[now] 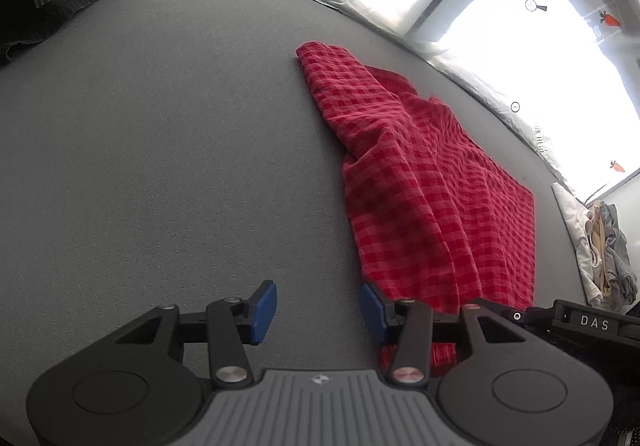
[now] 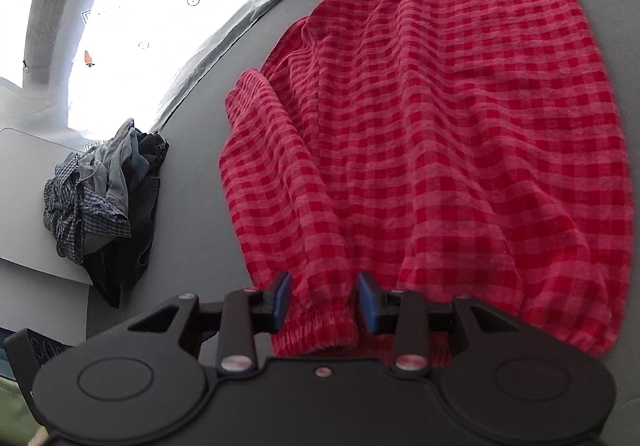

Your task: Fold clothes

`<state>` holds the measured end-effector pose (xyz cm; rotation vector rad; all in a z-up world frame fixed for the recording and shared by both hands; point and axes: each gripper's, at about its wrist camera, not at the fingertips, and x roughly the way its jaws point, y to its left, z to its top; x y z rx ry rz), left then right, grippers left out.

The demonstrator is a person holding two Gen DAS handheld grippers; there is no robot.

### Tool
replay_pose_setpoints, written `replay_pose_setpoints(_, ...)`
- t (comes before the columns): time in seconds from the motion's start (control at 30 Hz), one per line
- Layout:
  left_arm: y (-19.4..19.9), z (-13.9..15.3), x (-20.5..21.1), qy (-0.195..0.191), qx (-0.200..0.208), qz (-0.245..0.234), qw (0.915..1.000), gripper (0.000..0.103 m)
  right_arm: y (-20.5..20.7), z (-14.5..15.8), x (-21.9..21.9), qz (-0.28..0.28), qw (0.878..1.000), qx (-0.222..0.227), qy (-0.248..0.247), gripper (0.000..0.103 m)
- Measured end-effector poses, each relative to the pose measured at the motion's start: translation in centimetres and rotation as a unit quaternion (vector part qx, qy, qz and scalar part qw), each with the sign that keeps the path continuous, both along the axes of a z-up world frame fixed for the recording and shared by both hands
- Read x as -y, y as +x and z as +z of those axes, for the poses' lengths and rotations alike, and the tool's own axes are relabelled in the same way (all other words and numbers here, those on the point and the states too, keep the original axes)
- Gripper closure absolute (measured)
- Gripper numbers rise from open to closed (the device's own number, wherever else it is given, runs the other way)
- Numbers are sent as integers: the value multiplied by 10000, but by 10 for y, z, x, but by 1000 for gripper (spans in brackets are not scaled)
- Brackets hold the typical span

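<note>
- Red checked garment (image 2: 440, 134) lies spread and rumpled across the grey tabletop (image 1: 160, 166), its gathered elastic edge nearest the right camera.
- Pile of dark and plaid clothes (image 2: 104, 202) sits well apart, at the tabletop's edge.
- Left hand-held gripper (image 1: 318, 312) hovers with blue pads apart over bare tabletop, just beside the garment.
- Right hand-held gripper (image 2: 324, 302) has its pads apart, straddling the elastic edge.
</note>
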<state>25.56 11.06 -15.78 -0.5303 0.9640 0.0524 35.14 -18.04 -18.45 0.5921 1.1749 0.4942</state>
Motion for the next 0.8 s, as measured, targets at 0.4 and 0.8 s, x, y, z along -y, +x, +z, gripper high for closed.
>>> replay_pose_setpoints(0.4,5,12,16,232,165,-93,9996,53,-5,23,17,-33,9963,787,344,95)
replay_pose_setpoints(0.8,25,10,77,301,159,-1041,9940,53,-34,38,92,-1133,9862,1180,259,95)
